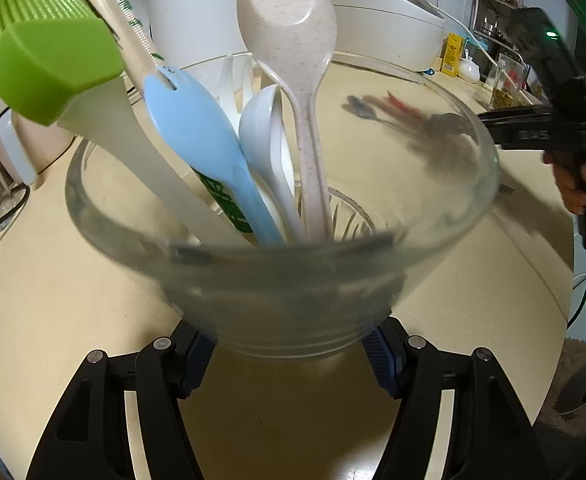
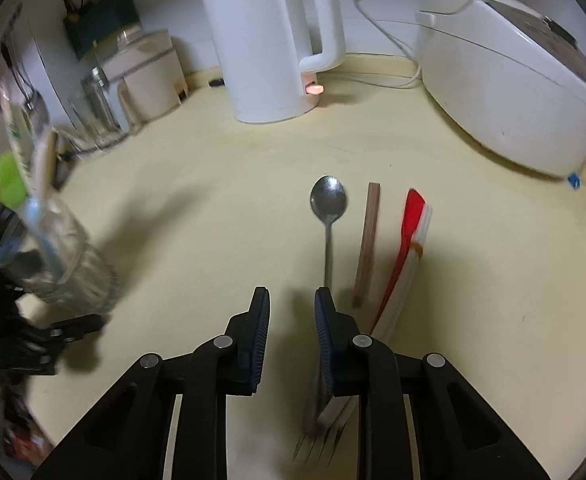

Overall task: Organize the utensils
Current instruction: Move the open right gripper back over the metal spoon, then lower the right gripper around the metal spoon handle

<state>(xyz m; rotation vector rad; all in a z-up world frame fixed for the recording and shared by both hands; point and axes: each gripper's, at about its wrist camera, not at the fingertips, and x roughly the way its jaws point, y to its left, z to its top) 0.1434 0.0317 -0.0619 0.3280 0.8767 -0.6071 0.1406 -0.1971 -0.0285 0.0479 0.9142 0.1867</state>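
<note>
On a cream kitchen counter [image 1: 73, 300], seen from the left wrist camera, the left gripper [image 1: 289, 354] clamps its blue-padded fingers [image 1: 197, 360] against the lower wall of a clear glass holder [image 1: 293, 292]. Standing inside are a green silicone brush [image 1: 49, 68], a blue-handled utensil [image 1: 197, 136], a white ladle [image 1: 261, 128] and a speckled beige spoon [image 1: 289, 28]. Blurred through the glass, loose utensils lie on the counter beyond, and the right gripper's black body enters at the right edge. A steady hold suits this step: keeping the glass upright with its mouth facing the other hand should leave a gap on the empty right side for the next piece.

From the right wrist camera, the right gripper [image 2: 293, 320] hovers low over the counter, jaws narrowly parted and holding nothing. Just ahead lie a metal spoon [image 2: 328, 208], a wooden stick [image 2: 367, 240] and a red-and-white bundle of utensils [image 2: 407, 248], side by side; the spoon's handle runs toward the right finger. A white kettle [image 2: 269, 40] and rice cooker [image 2: 513, 76] stand behind. Centring the jaws across the spoon's thin handle looks wise, since flat metal may slip or skate on the smooth top.
</note>
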